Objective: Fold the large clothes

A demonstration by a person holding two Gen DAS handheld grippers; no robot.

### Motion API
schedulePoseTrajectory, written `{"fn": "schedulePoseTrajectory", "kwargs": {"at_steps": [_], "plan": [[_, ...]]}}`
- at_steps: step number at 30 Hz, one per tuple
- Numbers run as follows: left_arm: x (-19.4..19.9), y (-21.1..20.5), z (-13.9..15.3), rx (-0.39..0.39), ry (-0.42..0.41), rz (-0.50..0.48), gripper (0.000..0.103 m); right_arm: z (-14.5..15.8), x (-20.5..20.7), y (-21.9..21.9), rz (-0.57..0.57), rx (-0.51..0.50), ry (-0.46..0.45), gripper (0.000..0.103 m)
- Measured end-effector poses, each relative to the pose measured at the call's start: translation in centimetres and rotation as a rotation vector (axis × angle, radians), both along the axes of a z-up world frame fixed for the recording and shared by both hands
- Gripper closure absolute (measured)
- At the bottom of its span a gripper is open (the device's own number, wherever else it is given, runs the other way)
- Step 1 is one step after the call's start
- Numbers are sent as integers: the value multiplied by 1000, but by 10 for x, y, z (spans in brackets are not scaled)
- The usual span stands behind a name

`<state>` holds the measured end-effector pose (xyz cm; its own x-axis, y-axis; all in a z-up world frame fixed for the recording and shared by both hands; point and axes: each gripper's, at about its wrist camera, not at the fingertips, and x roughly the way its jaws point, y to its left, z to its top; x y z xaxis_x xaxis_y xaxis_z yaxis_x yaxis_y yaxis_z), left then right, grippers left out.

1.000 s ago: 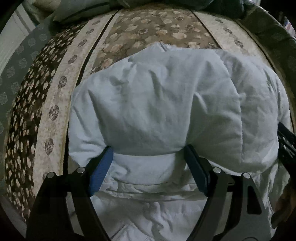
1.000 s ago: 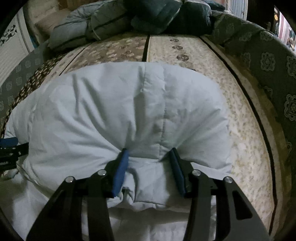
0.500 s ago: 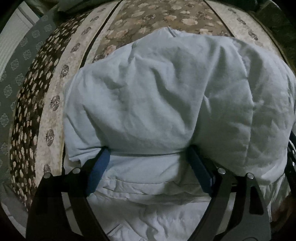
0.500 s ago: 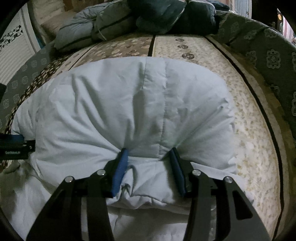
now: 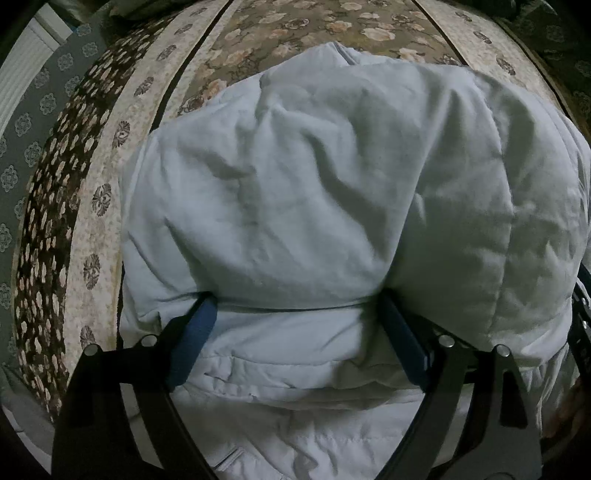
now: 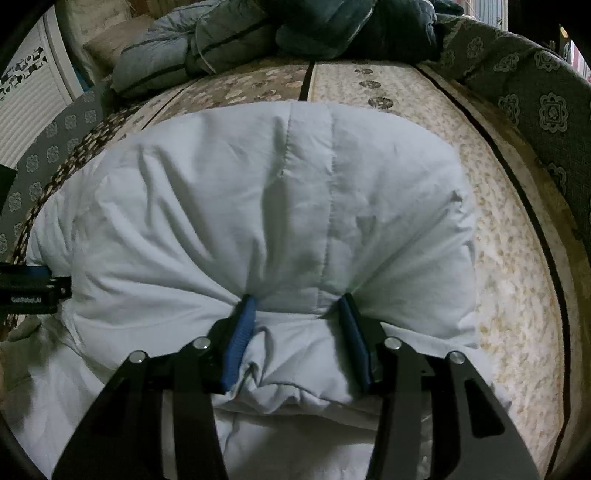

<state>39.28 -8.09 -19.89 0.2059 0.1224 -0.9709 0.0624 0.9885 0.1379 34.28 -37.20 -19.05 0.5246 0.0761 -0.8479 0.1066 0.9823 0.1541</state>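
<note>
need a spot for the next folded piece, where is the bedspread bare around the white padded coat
Bare bedspread runs right of the white padded coat, up to the grey patterned border. A narrower floral strip lies free on its left. Beyond the coat, dark bedding is piled up. Both claws sit at its near edge.

Floral bedspread (image 5: 295, 29); dark bedding heap (image 6: 295, 29); white shutter (image 6: 29, 107).

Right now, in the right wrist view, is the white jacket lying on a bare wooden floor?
No, the white jacket lies on a floral patterned bedspread, not on bare wood.
</note>
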Motion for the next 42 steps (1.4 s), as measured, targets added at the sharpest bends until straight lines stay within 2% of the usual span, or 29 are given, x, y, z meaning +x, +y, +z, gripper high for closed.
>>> {"fn": "schedulePoseTrajectory", "kwargs": {"at_steps": [9,21,27,30,34,37,40,42], "plan": [[3,-2,-3,-9,-9,-20,13,-4,2,2,-17,-2,13,55],[-8,19,-3,-58,-52,-78,13,-6,9,5,-72,-19,41,55],[-25,23,20,-51,-90,-136,13,4,0,10,-71,-54,20,54],[-35,25,39,-58,-152,-153,13,12,-4,9,-41,-76,15,50],[-34,30,61,-130,-199,-165,6,25,1,7,-21,-92,37,50],[-15,38,70,-162,-194,-138,5,53,12,1,-39,-108,-14,50],[7,47,69,-215,-157,-106,5,78,27,-13,-97,-63,-73,26],[22,41,63,-250,-122,-69,6,82,43,-22,-132,-9,-69,26]]}}
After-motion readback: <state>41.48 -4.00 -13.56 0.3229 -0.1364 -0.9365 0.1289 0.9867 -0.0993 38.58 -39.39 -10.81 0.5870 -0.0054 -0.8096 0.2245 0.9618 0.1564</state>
